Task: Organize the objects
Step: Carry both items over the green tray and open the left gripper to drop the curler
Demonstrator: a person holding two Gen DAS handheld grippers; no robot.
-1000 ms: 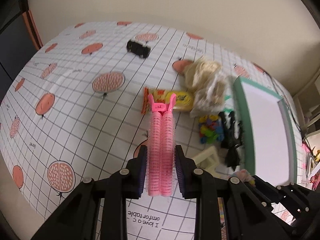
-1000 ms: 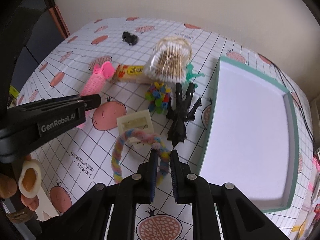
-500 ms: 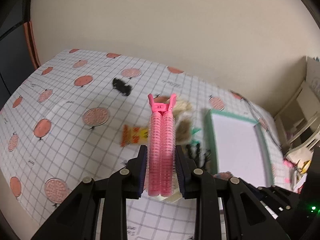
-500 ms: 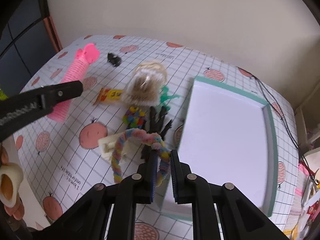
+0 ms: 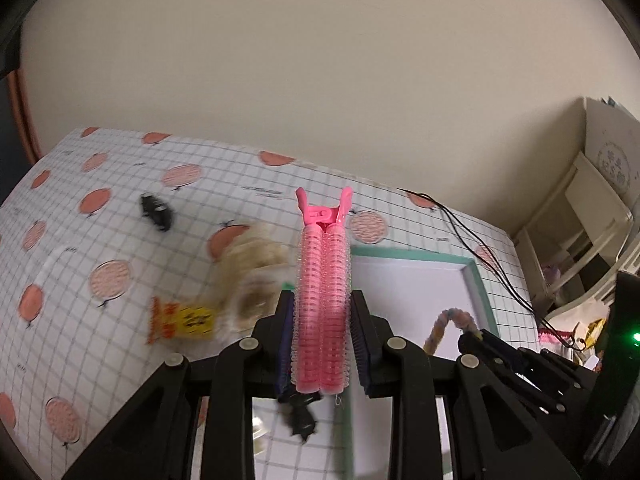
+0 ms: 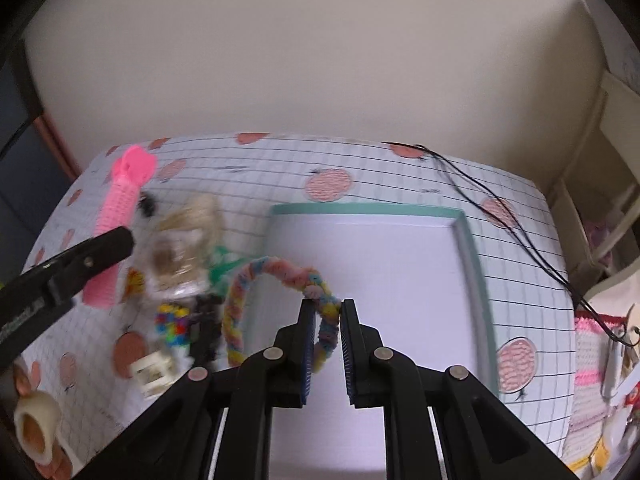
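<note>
My left gripper is shut on a pink hair roller clip, held up in the air above the table, pointing at the white tray with a teal rim. In the right wrist view the pink hair roller clip shows at the left, clamped by the left gripper's black fingers. My right gripper is shut on a rainbow pipe-cleaner loop, lifted over the near left part of the tray.
On the grid-and-fruit tablecloth left of the tray lie a bag of cotton swabs, a yellow snack packet, colourful beads, a black clip and a cream square piece. A black cable runs at the right. Shelves stand far right.
Both grippers have risen and swung right toward the tray, each still holding its item. The cluttered objects have slid left and lower in both views.
</note>
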